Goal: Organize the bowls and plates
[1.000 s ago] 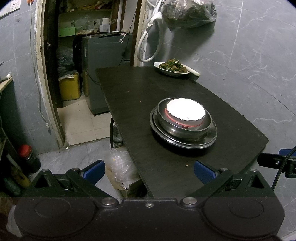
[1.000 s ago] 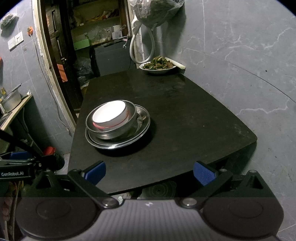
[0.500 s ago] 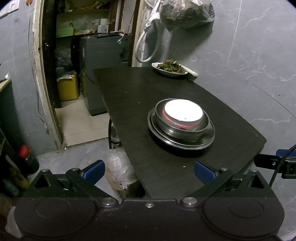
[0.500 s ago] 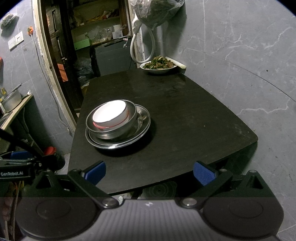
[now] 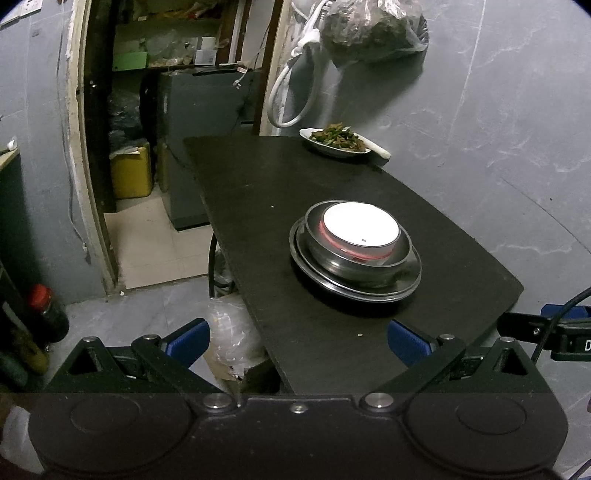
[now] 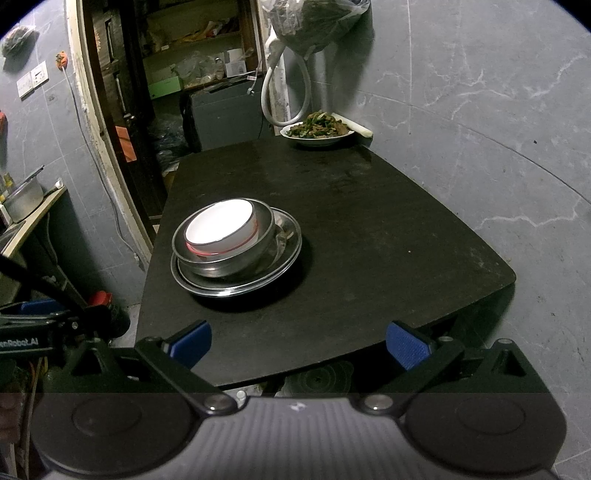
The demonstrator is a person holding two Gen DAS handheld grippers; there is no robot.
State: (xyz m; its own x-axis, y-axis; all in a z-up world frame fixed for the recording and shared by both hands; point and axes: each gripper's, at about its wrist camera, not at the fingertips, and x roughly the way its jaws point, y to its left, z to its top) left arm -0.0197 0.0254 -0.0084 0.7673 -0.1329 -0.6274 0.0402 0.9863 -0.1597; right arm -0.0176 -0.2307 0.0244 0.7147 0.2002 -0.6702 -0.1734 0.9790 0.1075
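A white bowl with a red band (image 5: pixel 360 230) sits inside a steel bowl (image 5: pixel 332 258), which stands on a steel plate (image 5: pixel 406 284) on the black table (image 5: pixel 258 192). The same stack shows in the right wrist view, with the white bowl (image 6: pixel 219 230), the steel bowl (image 6: pixel 236 260) and the steel plate (image 6: pixel 284 243). My left gripper (image 5: pixel 297 338) is open and empty, near the table's near edge, short of the stack. My right gripper (image 6: pixel 297 343) is open and empty at the table's near edge, to the right of the stack.
A white plate of cooked greens (image 5: pixel 338 142) stands at the table's far end by the wall; it also shows in the right wrist view (image 6: pixel 317 129). A bag (image 5: pixel 373 29) and hose hang above it. A plastic bag (image 5: pixel 229 339) lies on the floor left of the table.
Both grippers have drawn back slightly from the table; the stack looks a little farther away. The bowls and plate have not moved.
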